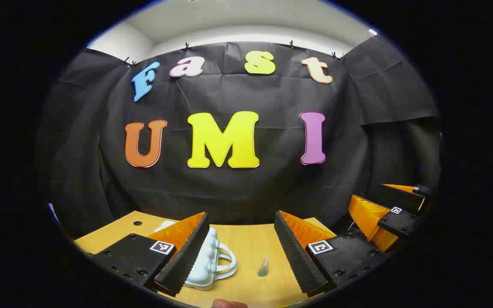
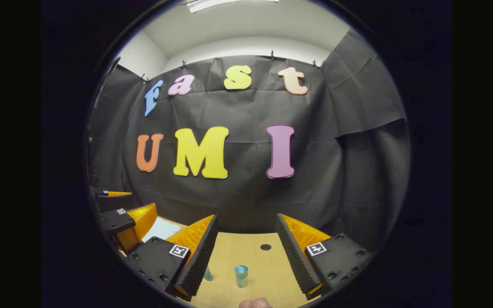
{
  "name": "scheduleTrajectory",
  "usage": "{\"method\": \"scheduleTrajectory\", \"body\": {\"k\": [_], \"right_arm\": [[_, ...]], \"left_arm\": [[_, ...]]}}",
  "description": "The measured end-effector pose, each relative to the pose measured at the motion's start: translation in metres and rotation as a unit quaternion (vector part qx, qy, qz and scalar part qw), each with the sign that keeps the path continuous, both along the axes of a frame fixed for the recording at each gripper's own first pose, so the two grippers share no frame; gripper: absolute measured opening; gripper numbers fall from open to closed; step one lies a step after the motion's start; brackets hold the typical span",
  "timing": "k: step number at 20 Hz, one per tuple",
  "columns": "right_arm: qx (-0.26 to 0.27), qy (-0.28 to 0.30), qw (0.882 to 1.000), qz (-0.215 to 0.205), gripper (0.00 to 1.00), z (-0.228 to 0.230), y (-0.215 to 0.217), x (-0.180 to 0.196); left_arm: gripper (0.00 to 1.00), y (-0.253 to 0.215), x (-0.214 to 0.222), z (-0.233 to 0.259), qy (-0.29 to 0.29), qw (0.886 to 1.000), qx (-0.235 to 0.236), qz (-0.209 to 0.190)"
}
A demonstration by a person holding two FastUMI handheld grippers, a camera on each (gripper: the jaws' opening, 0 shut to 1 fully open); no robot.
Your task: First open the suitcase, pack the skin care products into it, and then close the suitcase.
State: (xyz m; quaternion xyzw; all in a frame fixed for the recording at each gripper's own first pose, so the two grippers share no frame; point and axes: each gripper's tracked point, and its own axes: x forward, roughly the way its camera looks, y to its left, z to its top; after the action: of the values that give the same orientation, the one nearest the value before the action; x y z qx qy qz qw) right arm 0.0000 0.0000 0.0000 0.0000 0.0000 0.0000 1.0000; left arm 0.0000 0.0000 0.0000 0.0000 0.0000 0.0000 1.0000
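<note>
In the left gripper view, the left gripper (image 1: 242, 252) stands with its 2 orange-and-black fingers spread wide apart. The small white moulded plastic suitcase (image 1: 206, 261) lies at 7 o'clock on the pale wooden table (image 1: 246, 244), its loop handle pointing toward 3 o'clock. A slim clear tube (image 1: 263, 266) lies just beside it.

The right gripper (image 2: 246, 252) is likewise spread wide in the right gripper view, above a small teal-capped bottle (image 2: 241, 275) standing upright at 6 o'clock. No writing on either product is legible.

I am holding my left gripper (image 1: 241, 248) and my right gripper (image 2: 246, 252) level, side by side, jaws spread wide.
</note>
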Motion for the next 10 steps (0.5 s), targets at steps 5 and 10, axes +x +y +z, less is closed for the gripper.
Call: {"method": "scheduleTrajectory", "body": {"k": [5,10], "right_arm": [[0.004,0.005,1.000,0.002,0.81,-0.004,-0.006,0.009],[0.007,0.007,1.000,0.007,0.81,-0.004,-0.004,0.014]], "left_arm": [[0.98,-0.002,0.002,-0.001,0.004,1.000,0.000,0.007],[0.98,-0.003,0.006,-0.003,0.008,1.000,0.005,0.009]]}}
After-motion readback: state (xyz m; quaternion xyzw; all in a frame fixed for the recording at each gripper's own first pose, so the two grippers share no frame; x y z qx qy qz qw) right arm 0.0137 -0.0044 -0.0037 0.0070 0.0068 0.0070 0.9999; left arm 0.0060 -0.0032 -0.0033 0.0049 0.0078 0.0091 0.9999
